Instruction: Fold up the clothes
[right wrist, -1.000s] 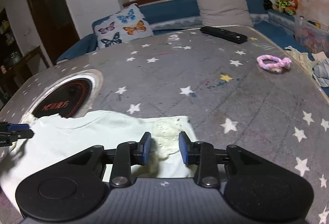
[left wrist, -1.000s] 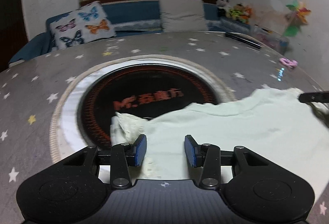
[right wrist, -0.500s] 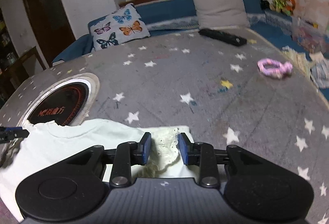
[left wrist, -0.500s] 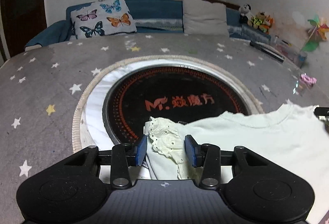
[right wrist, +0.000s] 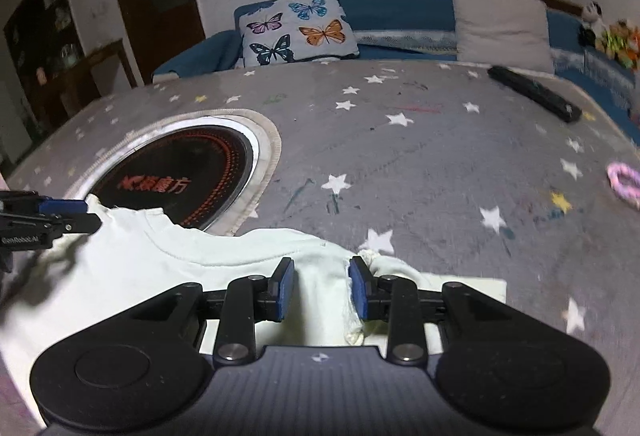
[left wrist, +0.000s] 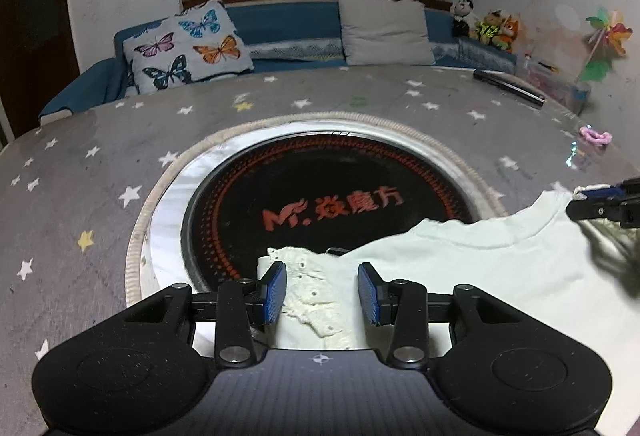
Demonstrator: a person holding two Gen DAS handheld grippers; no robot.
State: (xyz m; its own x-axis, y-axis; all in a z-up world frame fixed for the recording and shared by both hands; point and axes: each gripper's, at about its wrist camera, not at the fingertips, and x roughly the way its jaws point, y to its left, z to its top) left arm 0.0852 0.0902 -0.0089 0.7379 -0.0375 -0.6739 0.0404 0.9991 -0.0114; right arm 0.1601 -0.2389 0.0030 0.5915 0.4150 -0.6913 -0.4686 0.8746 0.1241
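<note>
Two hand-held grippers [left wrist: 322, 290] [right wrist: 321, 288] each pinch a lace-trimmed shoulder of the pale shirt [left wrist: 472, 268].

The left gripper [left wrist: 322, 290] occupies the 6 o'clock position, its blue pads [left wrist: 275, 292] set apart with the frilled sleeve [left wrist: 320, 296] of a pale garment [left wrist: 472, 276] between them; whether the pads press the fabric cannot be told. The garment extends toward 3 o'clock, its neckline facing 12 o'clock, and overlaps the lower rim of a round black cooktop [left wrist: 320, 192] bearing red lettering. At 3 o'clock, the right gripper [left wrist: 600, 202] sits at the garment's far shoulder. The star-printed table cover [left wrist: 88, 164] surrounds the cooktop. At 2 o'clock lie a black remote [left wrist: 508, 88] and a pink ring [left wrist: 595, 136]. A butterfly cushion [left wrist: 188, 46] rests at 11 o'clock.
</note>
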